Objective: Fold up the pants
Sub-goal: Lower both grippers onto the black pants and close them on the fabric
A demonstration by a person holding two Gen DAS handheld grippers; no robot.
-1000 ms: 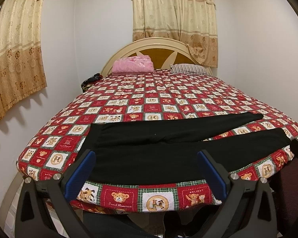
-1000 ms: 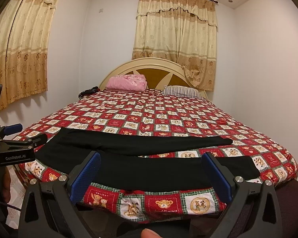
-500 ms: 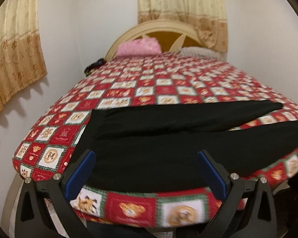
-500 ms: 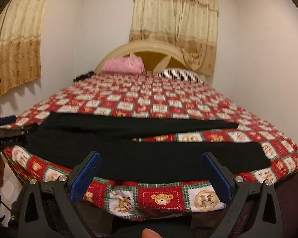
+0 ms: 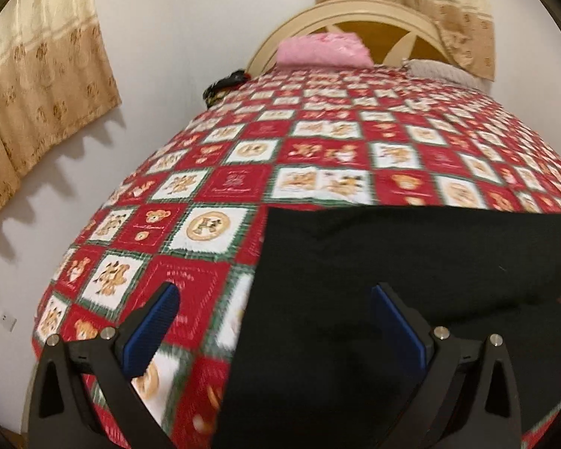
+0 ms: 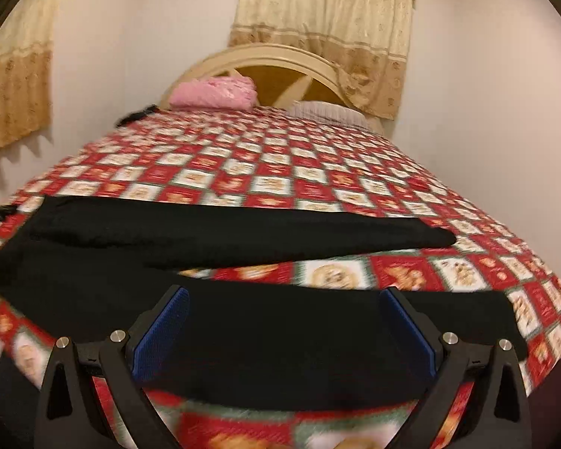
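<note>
- Left gripper [image 5: 275, 327]: occupies the bottom of the left wrist frame. Jaws are spread wide and hold nothing. The left blue pad [image 5: 151, 331] sits over the patterned bedspread; the right pad sits over black fabric. Contact with the cloth cannot be confirmed.
- Right gripper [image 6: 284, 331]: occupies the bottom of the right wrist frame. Jaws are spread wide and hold nothing. Both blue pads [image 6: 161, 333] frame the nearer trouser leg.
- Black pants [image 6: 213, 262]: lie flat across the near end of the bed, at the centre and lower part of the right wrist frame. The waist end is at frame left. The two legs run toward frame right and part in a narrow V, with bedspread showing between them. The nearer leg lies along the bed edge. In the left wrist frame the waist end fills the lower right [image 5: 411, 280].
- Bedspread [image 6: 280, 172]: red, white and green checks with teddy-bear prints; covers the whole bed under the pants.
- Pink pillow [image 6: 215, 91]: at the far end of the bed, centre-left of the frame.
- Striped pillow [image 6: 329, 114]: just beside the pink pillow, to its right.
- Arched headboard [image 6: 265, 56]: stands behind both pillows.
- Curtains [image 6: 325, 26]: hang at upper centre behind the headboard, and at far left.
</note>
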